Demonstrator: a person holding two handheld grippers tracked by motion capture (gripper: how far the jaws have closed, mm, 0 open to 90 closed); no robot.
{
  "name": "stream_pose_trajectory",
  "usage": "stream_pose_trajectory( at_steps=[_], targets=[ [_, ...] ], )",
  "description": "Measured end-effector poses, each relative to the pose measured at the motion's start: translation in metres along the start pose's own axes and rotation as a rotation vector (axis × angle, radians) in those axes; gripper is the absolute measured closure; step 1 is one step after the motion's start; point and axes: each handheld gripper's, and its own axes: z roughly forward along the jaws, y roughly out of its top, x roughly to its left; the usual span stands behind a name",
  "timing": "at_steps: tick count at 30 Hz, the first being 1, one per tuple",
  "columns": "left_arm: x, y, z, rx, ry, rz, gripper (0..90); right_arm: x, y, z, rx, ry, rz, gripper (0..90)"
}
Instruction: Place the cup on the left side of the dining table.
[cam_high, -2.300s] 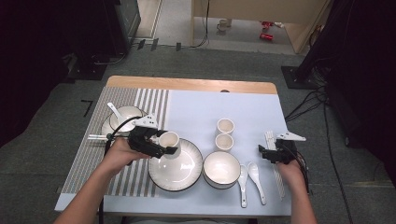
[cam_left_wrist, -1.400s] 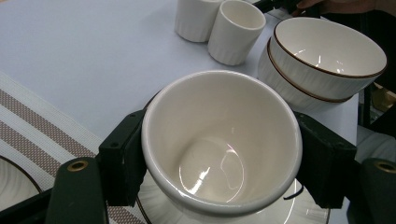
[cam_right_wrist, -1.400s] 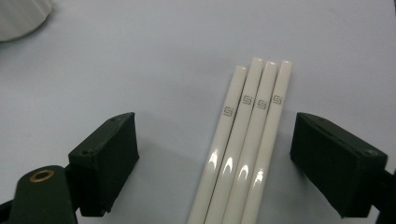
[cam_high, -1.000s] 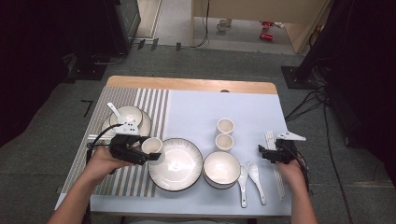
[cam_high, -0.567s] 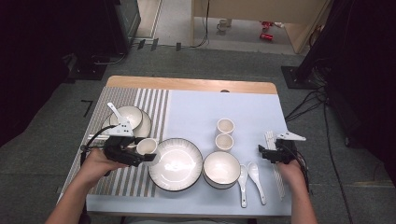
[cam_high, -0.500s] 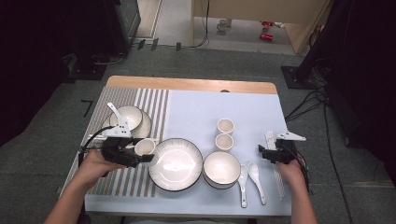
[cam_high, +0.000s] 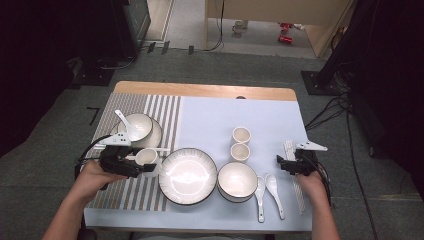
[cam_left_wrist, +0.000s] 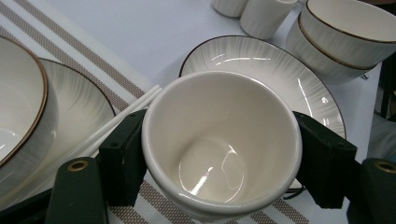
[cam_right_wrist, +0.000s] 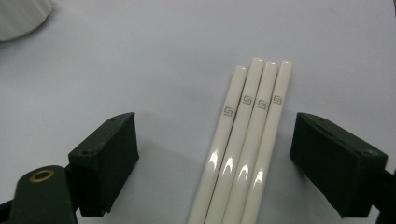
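Left fingers (cam_left_wrist: 116, 158) clamp cup (cam_left_wrist: 222, 144); right gripper (cam_right_wrist: 229, 158) wide.

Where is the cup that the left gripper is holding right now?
High view, left side: the cup sits in the left gripper, over the striped mat, beside the large plate.

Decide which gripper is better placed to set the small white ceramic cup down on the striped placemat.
Left: the left gripper already clamps the small white ceramic cup above the striped placemat; the right gripper is open over white chopsticks.
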Motion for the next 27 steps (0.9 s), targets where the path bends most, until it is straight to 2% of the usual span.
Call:
stream_pose_trajectory(
  at_steps=[20, 23, 27],
  targets=[
    [0.016, -0.017, 0.008, 0.083, 0.021, -0.025, 27.8, 0.000, 0.000, 0.000, 0.000, 0.000, 0.000, 14.6],
    [0.017, -0.019, 0.011, 0.100, 0.031, -0.016, 27.7, 0.000, 0.000, 0.000, 0.000, 0.000, 0.000, 14.5],
    [0.018, -0.022, 0.016, 0.124, 0.024, -0.015, 27.8, 0.000, 0.000, 0.000, 0.000, 0.000, 0.000, 14.5]
  ],
)
